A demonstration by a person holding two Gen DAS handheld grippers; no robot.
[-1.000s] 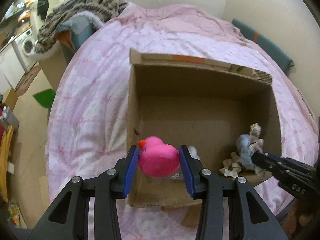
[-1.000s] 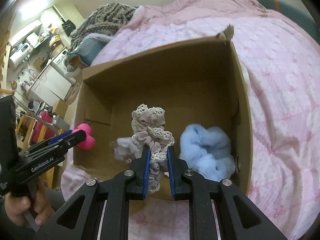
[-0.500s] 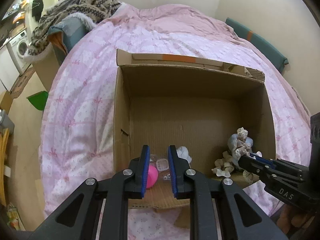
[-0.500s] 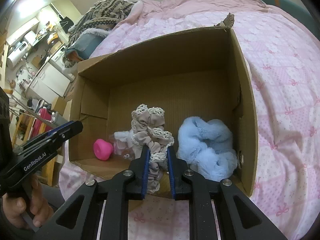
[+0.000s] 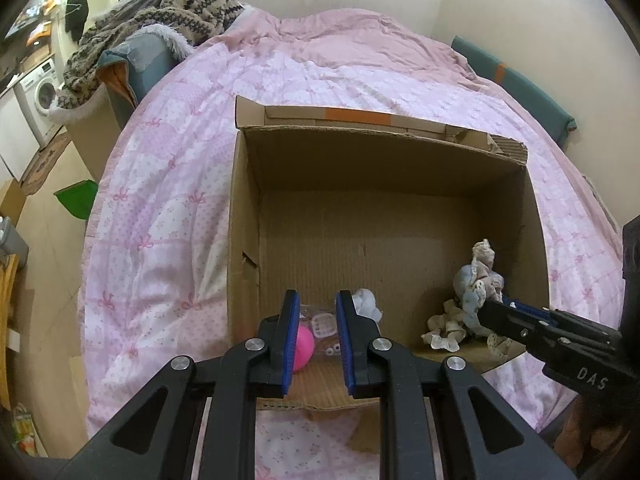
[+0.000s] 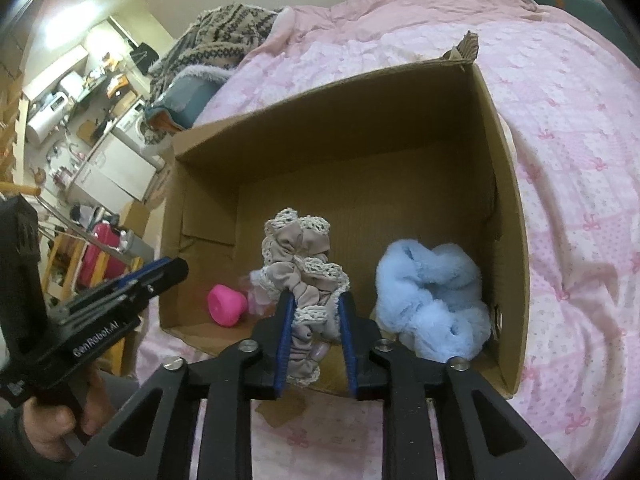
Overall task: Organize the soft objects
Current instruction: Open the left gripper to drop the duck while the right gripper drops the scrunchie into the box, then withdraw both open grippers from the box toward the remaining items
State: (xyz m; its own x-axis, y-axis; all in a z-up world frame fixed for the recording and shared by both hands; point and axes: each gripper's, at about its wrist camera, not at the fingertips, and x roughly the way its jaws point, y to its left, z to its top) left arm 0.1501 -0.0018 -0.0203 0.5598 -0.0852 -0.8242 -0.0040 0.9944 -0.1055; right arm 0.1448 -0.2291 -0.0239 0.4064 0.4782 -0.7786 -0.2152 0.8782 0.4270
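Observation:
An open cardboard box lies on a pink bed. A pink toy duck rests inside at the near left corner, beside a small white soft item. My left gripper is shut with nothing between its jaws, just above the box's near edge. My right gripper is shut on a beige lace-trimmed scrunchie over the box's right side. A fluffy light-blue scrunchie lies in the box's right corner.
The pink quilt surrounds the box. A patterned knit blanket is piled at the bed's far left. A washing machine and floor clutter lie beyond the left edge. A teal cushion lines the wall.
My left gripper let the pink duck go into the box, then shut empty and drew back a little. My right gripper's jaws have parted slightly, still around the beige scrunchie.

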